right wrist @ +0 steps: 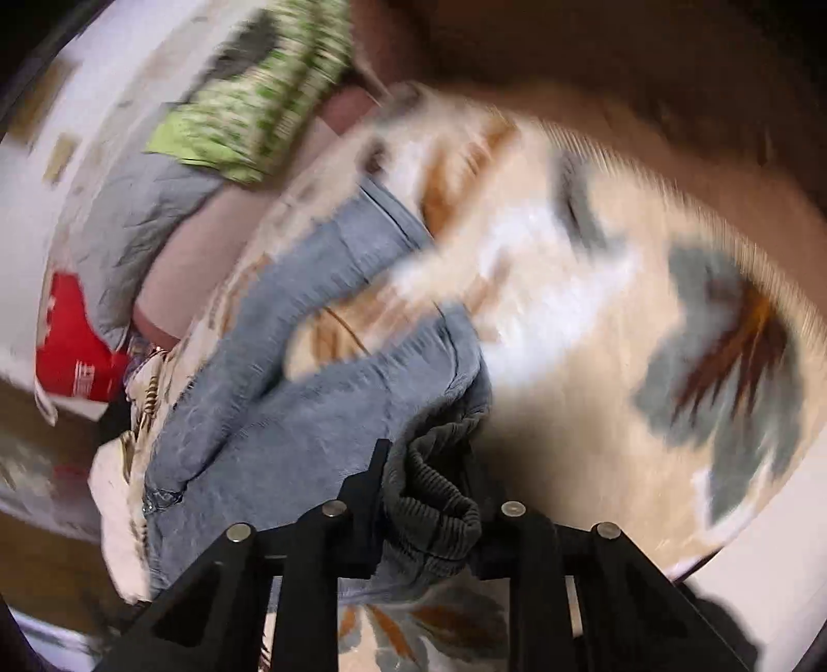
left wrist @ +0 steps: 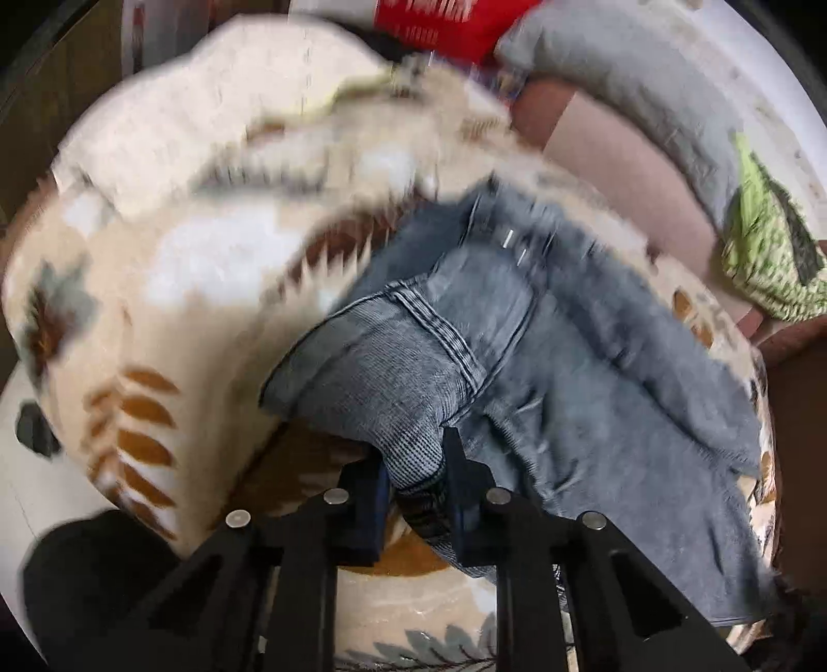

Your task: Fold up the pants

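Grey-blue denim pants (left wrist: pixel 517 320) lie crumpled on a cream blanket with a leaf pattern (left wrist: pixel 155 258). My left gripper (left wrist: pixel 413 465) is shut on the ribbed elastic waistband of the pants and lifts that part off the blanket. In the right wrist view the pants (right wrist: pixel 289 393) stretch away to the left, both legs showing. My right gripper (right wrist: pixel 429 475) is shut on a bunched, darker ribbed part of the waistband. Both views are blurred by motion.
The blanket (right wrist: pixel 620 289) covers a bed. A grey pillow (left wrist: pixel 646 88), a green patterned cloth (left wrist: pixel 765 248) and a red box (left wrist: pixel 439 20) lie along the far side. A brown floor (right wrist: pixel 672 77) lies beyond the bed.
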